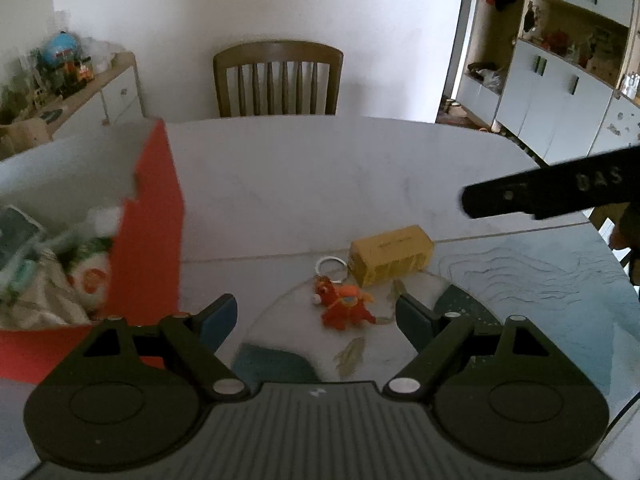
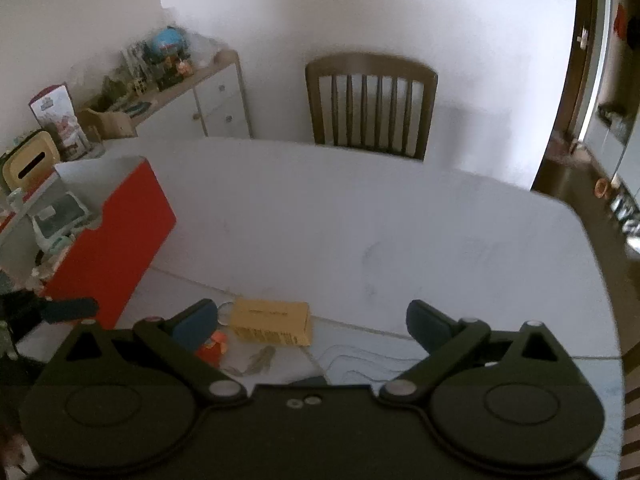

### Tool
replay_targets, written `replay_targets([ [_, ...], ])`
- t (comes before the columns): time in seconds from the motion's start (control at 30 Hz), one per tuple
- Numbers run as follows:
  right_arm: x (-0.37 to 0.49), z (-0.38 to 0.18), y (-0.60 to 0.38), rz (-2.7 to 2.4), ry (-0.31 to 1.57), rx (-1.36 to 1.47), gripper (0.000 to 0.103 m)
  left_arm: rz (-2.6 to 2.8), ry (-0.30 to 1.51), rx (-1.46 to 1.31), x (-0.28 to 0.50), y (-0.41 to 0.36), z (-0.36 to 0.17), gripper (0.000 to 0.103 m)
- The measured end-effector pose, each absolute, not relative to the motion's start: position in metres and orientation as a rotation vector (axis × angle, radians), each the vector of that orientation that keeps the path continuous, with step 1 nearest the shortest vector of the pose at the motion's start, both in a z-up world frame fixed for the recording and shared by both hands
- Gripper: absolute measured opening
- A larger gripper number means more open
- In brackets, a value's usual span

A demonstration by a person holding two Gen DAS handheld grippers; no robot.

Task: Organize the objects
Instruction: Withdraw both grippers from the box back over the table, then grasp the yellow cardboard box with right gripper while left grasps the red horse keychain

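Two claws hover over our white bench (image 1: 304, 168), both with blue-padded fingers spread wide apart and nothing between them. From the left wrist view, our left claw (image 1: 316, 314) frames a small red plush animal keychain (image 1: 343, 307), which lies on the bench just ahead at 12 o'clock, its silver key ring (image 1: 330, 266) lying at the toy's far end. Touching that ring, at about 1 o'clock, lies a yellow cardboard carton (image 1: 390, 255) on its long side. At 9 o'clock stands an open red cardboard box with a white interior (image 1: 154, 216), holding blurred packets and cloth-like items we cannot identify. At 2 o'clock, the black finger of the other tool (image 1: 548, 190) reaches in from the right edge, above the bench.

From the right wrist view, our right claw (image 2: 312, 322) hangs above the bench edge. The yellow carton (image 2: 272, 321) lies at 11 o'clock between the fingers, and the red toy (image 2: 212, 350) is half hidden behind the left finger. The red box (image 2: 116, 240) stands at 10 o'clock, with the left tool's blue pad (image 2: 70, 309) just beside its near corner.

Farther off, a brown wooden slat-back chair (image 2: 370, 104) stands at 12 o'clock behind the bench, and a white sideboard (image 2: 208, 104) crowded with clutter sits at 10 o'clock against the wall.
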State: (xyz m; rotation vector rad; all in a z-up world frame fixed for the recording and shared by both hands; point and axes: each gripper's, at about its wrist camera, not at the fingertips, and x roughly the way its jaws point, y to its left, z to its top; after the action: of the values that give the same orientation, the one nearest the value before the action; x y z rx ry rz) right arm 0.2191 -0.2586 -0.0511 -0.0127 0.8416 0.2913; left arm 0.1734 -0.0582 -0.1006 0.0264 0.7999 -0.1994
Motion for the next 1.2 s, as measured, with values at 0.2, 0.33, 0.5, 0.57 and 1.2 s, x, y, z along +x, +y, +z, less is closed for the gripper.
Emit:
replay_targets([
  [0.2, 0.239, -0.08, -0.245, 0.325, 0.888, -0.009, 0.099, -0.167, 0.802, 0.027, 0.185, -0.073, -0.126, 0.087],
  [0.33, 0.25, -0.093, -0.235, 0.342, 0.915, -0.001, 0.098, -0.158, 0.793, 0.042, 0.193, -0.077, -0.134, 0.087],
  [0.5, 0.26, -0.104, -0.227, 0.362, 0.939, 0.026, 0.097, -0.149, 0.796, 0.055, 0.201, -0.082, -0.143, 0.087],
  [0.57, 0.264, -0.108, -0.224, 0.362, 0.949, 0.026, 0.095, -0.145, 0.798, 0.05, 0.204, -0.082, -0.146, 0.087],
  [1.2, 0.274, -0.122, -0.214, 0.349, 0.994, 0.037, 0.073, -0.155, 0.806, 0.041, 0.21, -0.09, -0.152, 0.056],
])
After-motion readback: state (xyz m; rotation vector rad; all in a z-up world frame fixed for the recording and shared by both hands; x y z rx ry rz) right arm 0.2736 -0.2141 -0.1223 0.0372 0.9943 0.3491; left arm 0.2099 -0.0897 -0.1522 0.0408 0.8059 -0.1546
